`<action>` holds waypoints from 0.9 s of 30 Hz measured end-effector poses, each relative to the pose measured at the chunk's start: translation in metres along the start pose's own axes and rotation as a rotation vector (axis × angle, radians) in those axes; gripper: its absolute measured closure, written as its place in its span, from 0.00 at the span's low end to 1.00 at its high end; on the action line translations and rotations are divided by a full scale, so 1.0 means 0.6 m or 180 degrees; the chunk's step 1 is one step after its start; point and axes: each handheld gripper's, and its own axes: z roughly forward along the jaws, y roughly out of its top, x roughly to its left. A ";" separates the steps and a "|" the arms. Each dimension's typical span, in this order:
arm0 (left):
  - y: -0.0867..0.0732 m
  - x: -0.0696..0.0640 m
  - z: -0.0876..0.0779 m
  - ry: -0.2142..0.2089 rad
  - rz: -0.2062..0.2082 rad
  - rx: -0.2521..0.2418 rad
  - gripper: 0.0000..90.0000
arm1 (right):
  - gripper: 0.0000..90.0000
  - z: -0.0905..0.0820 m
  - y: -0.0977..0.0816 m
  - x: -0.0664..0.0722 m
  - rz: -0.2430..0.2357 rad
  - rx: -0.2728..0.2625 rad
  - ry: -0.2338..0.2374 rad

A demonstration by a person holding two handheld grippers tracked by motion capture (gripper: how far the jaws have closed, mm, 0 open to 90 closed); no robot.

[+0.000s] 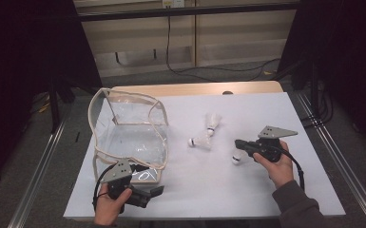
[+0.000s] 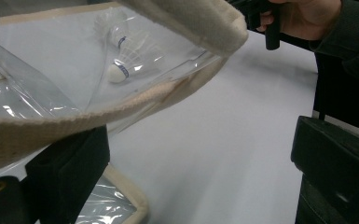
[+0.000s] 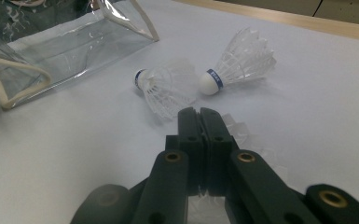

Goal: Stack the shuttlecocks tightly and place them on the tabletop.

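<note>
The right tongs (image 3: 199, 114) are clamped on a shuttlecock (image 1: 237, 157), whose white feathers show on both sides of the closed jaws in the right gripper view and whose cork end hangs just below the tips in the high view. The left tongs (image 1: 158, 190) stand apart, one jaw under the cream-edged rim of the clear bag (image 1: 123, 124), the other well off to the side on the bare counter (image 1: 228, 190); they do not pinch the rim. The bag lies open on the counter's left part, and I cannot tell whether anything is inside. Two more shuttlecocks (image 1: 206, 133) lie touching between the bag and the right tongs.
</note>
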 end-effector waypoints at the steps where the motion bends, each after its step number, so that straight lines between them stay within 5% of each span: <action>1: 0.000 0.000 0.000 0.0000 -0.0001 0.0000 0.05 | 0.97 -0.002 -0.001 0.000 0.0028 -0.0004 -0.0002; 27: 0.000 0.000 0.000 0.0010 -0.0004 0.0001 0.05 | 0.88 -0.050 -0.031 -0.005 0.0025 0.0060 0.0011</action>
